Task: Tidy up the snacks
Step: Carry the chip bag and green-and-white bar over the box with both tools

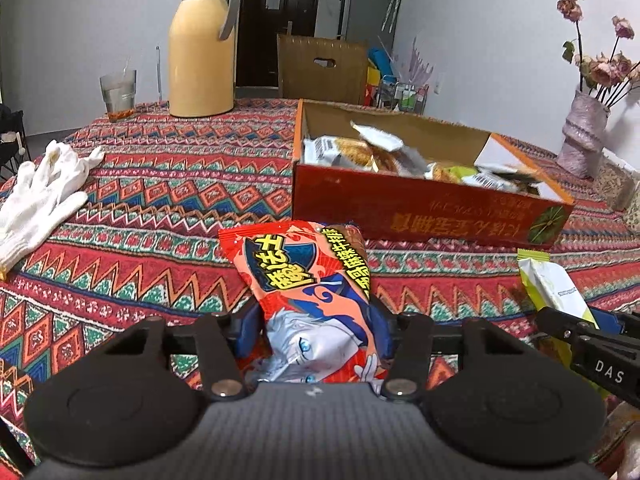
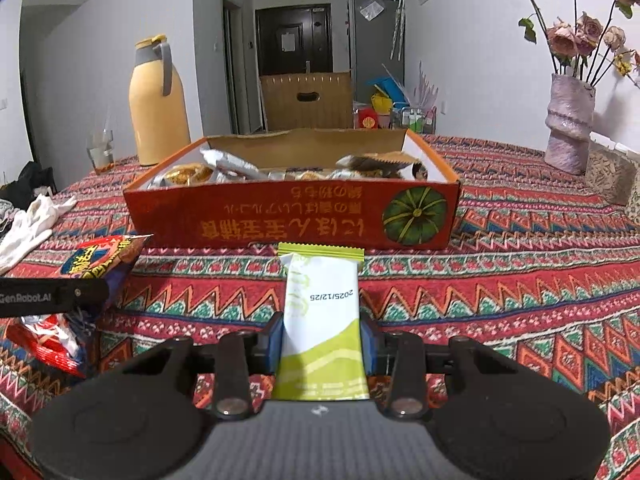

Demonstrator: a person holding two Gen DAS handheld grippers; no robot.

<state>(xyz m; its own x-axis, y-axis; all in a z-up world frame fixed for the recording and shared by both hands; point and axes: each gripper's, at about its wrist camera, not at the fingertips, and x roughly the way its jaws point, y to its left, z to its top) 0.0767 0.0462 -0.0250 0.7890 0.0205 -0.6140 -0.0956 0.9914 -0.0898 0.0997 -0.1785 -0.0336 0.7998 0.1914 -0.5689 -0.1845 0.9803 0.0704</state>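
My left gripper (image 1: 316, 332) is shut on a red snack packet with a cartoon face (image 1: 308, 288), held just above the patterned cloth. My right gripper (image 2: 324, 336) is shut on a white and green snack packet (image 2: 322, 312), its blue pads pressing both sides. Ahead of both stands the orange cardboard box (image 1: 420, 204) (image 2: 288, 216), open on top and holding several wrapped snacks. The green packet (image 1: 554, 290) and right gripper show at the right edge of the left wrist view. In the right wrist view, the red packet (image 2: 100, 260) and the left gripper's finger appear at the left.
A yellow thermos jug (image 1: 200, 48) and a glass (image 1: 118, 94) stand at the table's far left. White gloves (image 1: 44, 196) lie on the cloth at left. A vase of dried roses (image 2: 568, 124) stands at the far right, with a patterned container (image 2: 608, 176) beside it.
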